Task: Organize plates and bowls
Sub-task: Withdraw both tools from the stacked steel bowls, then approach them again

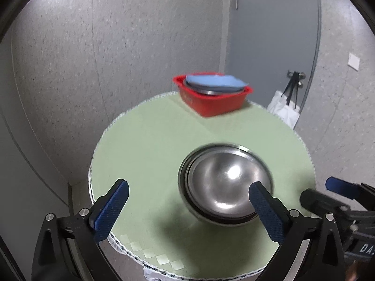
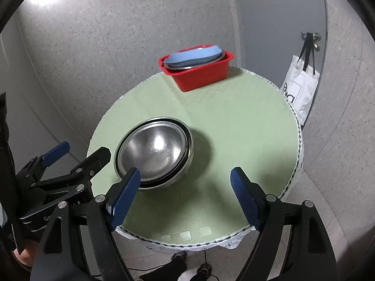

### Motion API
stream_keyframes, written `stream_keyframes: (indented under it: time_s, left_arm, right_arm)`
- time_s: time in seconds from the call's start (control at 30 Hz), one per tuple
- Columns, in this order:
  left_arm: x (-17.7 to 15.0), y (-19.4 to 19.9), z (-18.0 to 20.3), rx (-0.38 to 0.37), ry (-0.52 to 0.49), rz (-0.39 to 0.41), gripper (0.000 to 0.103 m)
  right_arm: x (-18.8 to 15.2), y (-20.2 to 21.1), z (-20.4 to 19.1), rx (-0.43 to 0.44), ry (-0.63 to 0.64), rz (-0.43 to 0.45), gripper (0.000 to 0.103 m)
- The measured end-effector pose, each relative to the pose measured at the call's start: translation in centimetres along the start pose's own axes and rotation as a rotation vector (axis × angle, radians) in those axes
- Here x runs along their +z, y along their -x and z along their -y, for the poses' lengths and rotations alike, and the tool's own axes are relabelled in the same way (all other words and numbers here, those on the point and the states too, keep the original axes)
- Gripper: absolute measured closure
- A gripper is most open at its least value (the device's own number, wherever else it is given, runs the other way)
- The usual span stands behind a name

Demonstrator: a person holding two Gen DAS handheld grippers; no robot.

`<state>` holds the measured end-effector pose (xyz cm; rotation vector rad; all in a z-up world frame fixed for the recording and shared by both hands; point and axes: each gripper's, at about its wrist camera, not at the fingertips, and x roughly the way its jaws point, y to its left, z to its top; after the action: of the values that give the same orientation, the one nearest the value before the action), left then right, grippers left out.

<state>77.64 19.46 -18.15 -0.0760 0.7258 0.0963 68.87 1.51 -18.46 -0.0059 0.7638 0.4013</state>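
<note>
Both the left gripper (image 1: 188, 207) and right gripper (image 2: 185, 195) are wide open and hold nothing, so the shiny nested steel bowls (image 2: 154, 153), sitting at 7 o'clock on the round green table (image 2: 234, 126), might slip or clatter if pinched carelessly.

Below me, the round table (image 2: 234, 126) carries nested steel bowls (image 2: 154, 152) near its middle and a red basin (image 2: 199, 77) at its far edge.
</note>
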Motion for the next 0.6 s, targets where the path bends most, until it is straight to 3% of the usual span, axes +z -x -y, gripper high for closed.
stream_keyframes:
  time_s: [0.2,0.43,0.6]
  left_arm:
    - [0.4,-2.9,-0.9,0.010,0.001,-0.058,0.002]
    - [2.7,-8.3,-1.3,-0.038,-0.008,-0.133,0.002]
    - [3.8,-12.1,-1.5,-0.124,-0.030,-0.197,0.026]
  right_arm:
    - [0.0,-3.1,0.6,0.005,-0.053,-0.052,0.020]
    - [0.4,-6.5,1.1,-0.005,-0.128,-0.108,0.020]
    - [0.5,-9.3,1.3,0.008,-0.186,-0.158,0.022]
